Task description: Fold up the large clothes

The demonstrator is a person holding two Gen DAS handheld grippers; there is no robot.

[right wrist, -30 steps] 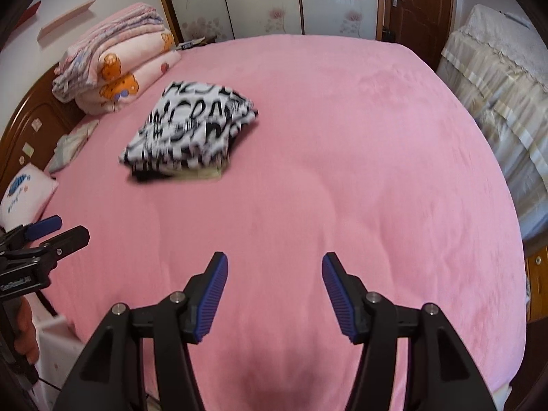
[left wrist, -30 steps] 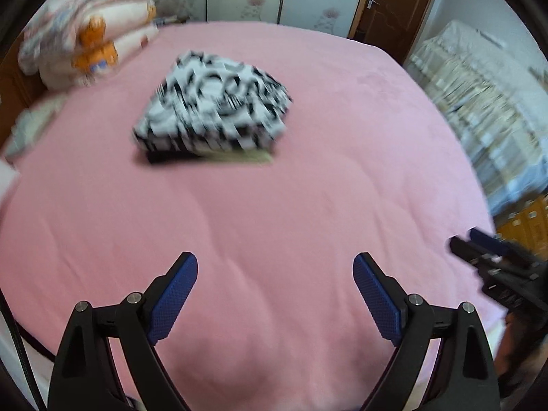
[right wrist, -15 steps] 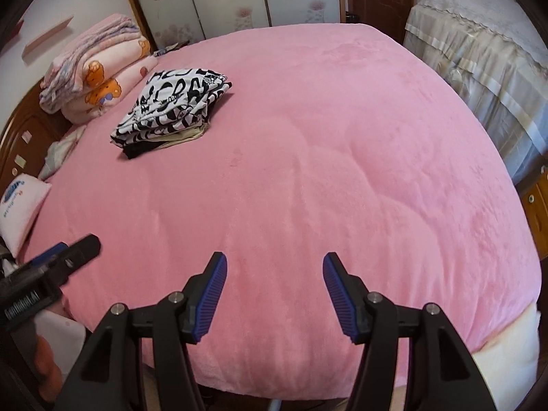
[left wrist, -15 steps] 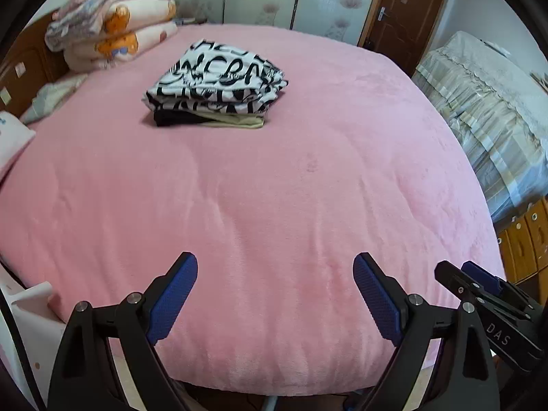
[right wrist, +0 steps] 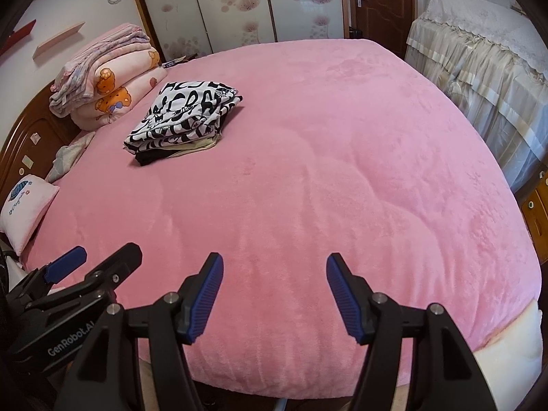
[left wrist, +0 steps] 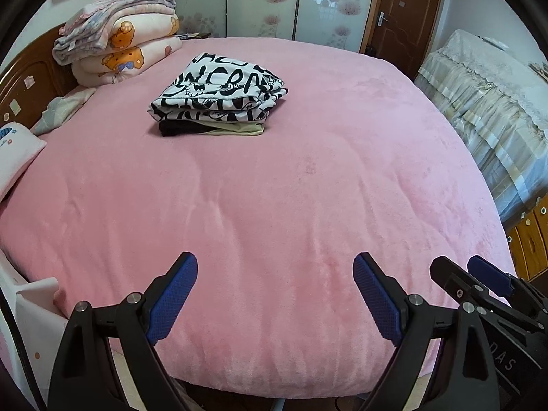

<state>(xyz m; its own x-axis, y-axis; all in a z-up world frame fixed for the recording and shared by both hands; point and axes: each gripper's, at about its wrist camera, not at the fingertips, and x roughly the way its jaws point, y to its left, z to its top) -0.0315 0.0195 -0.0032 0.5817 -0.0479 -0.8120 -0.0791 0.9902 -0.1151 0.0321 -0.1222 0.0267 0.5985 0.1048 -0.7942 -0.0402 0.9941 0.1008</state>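
A folded black-and-white printed garment (left wrist: pixel 219 92) lies on top of a small stack with a cream and a black folded piece, on the far left part of the pink bed (left wrist: pixel 291 188). It also shows in the right wrist view (right wrist: pixel 185 116). My left gripper (left wrist: pixel 275 294) is open and empty, held over the bed's near edge, far from the stack. My right gripper (right wrist: pixel 274 294) is open and empty, also at the near edge. Each gripper shows at the side of the other's view.
Folded pink quilts (left wrist: pixel 120 44) are piled at the wooden headboard (left wrist: pixel 24 82), with a small pillow (right wrist: pixel 24 212) to the left. A covered piece of furniture (right wrist: pixel 479 61) stands to the right. A brown door (left wrist: pixel 407 13) and sliding wardrobe doors are behind.
Both grippers have pulled back from the bed toward its near edge and risen. The folded stack now looks farther away. Both stay open.
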